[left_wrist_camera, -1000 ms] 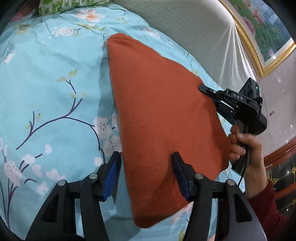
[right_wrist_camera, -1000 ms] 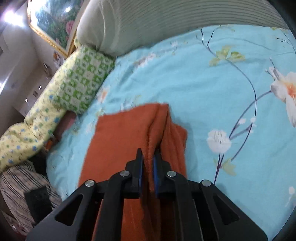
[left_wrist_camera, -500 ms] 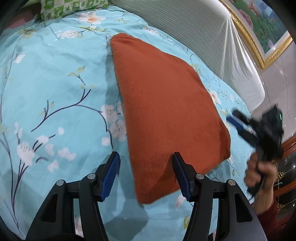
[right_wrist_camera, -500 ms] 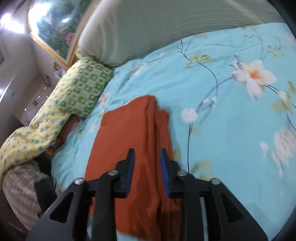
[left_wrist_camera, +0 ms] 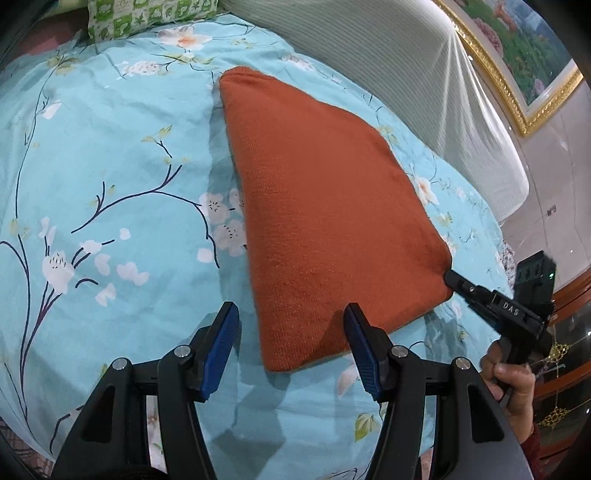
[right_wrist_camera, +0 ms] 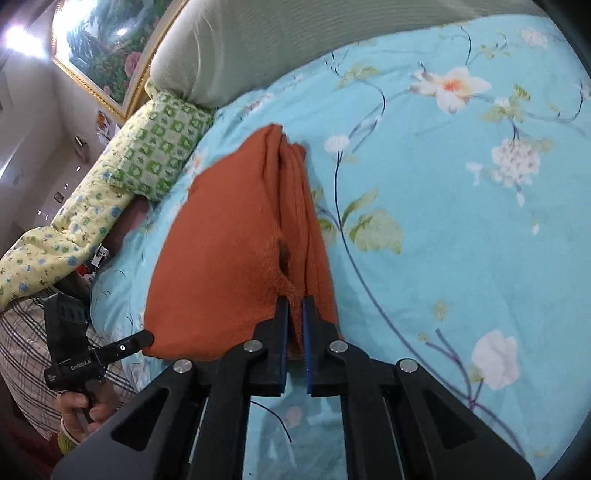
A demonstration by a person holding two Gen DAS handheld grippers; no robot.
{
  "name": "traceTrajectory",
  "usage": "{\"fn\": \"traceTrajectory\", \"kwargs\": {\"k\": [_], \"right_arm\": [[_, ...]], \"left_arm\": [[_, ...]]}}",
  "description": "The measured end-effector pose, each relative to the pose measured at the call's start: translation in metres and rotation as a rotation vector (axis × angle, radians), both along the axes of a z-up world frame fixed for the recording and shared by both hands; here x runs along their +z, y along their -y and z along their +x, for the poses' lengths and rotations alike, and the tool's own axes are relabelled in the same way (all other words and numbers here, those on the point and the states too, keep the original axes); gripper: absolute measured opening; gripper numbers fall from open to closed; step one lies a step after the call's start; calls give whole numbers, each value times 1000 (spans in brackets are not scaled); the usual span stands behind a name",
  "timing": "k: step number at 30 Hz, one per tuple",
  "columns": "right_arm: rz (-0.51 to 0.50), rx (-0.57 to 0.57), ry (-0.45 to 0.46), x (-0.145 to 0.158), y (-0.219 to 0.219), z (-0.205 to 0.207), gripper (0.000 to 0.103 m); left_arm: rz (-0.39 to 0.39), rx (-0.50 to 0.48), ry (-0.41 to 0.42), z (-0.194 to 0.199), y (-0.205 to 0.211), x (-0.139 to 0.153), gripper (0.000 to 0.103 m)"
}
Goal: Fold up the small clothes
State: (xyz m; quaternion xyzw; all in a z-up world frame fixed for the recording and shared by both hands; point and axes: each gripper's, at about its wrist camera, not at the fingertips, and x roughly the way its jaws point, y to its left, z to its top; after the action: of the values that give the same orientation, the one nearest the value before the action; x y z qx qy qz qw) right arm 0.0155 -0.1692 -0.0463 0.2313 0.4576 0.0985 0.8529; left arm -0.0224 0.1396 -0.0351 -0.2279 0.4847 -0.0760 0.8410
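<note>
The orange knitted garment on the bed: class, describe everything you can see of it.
The orange knitted garment is a fine-ribbed, soft-looking fabric folded into a flat, roughly four-sided stack of layers. It lies on the light blue floral bedsheet. The right gripper is shut on its near corner, where the layered edges show. The left gripper is open around another corner, not pinching it.

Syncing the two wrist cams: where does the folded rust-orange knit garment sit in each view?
Left wrist: folded rust-orange knit garment fills centre, running from upper middle to between the open left gripper fingers.
Right wrist: garment centre-left, its near edge pinched in the right gripper.
Shared landmark: green-and-white patterned pillow.
</note>
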Motion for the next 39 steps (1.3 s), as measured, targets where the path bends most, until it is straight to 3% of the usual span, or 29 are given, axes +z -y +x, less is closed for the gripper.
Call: {"fn": "traceTrajectory", "kwargs": {"k": [6, 10, 15, 16, 17, 18, 21, 27, 34, 39], "right_arm": [[-78, -3, -23, -8, -5, 2, 4], [-119, -5, -36, -25, -9, 2, 4], [-100, -27, -39, -22, -5, -2, 5], [-94, -40, -38, -21, -3, -4, 12], [-102, -61, -38, -19, -1, -6, 27], [-140, -86, -44, -16, 0, -11, 31], [-217, -129, -26, -3, 2, -26, 31], [-152, -108, 93, 27, -3, -54, 34], [-123, -75, 90, 26, -19, -59, 34], [-113, -48, 94, 24, -34, -61, 39]], "left_arm": [[-26, 15, -36, 0, -4, -15, 61], [20, -23, -10, -2, -2, -17, 61], [64, -27, 8, -9, 7, -15, 61], [66, -27, 8, -10, 7, -15, 61], [70, -29, 7, -10, 7, -14, 61], [79, -30, 3, -11, 8, -13, 61], [126, -27, 15, -19, 14, -6, 61], [225, -41, 58, -40, 26, 9, 70], [225, -7, 44, -62, 30, 10, 82], [271, 1, 91, -71, 32, 18, 82]]}}
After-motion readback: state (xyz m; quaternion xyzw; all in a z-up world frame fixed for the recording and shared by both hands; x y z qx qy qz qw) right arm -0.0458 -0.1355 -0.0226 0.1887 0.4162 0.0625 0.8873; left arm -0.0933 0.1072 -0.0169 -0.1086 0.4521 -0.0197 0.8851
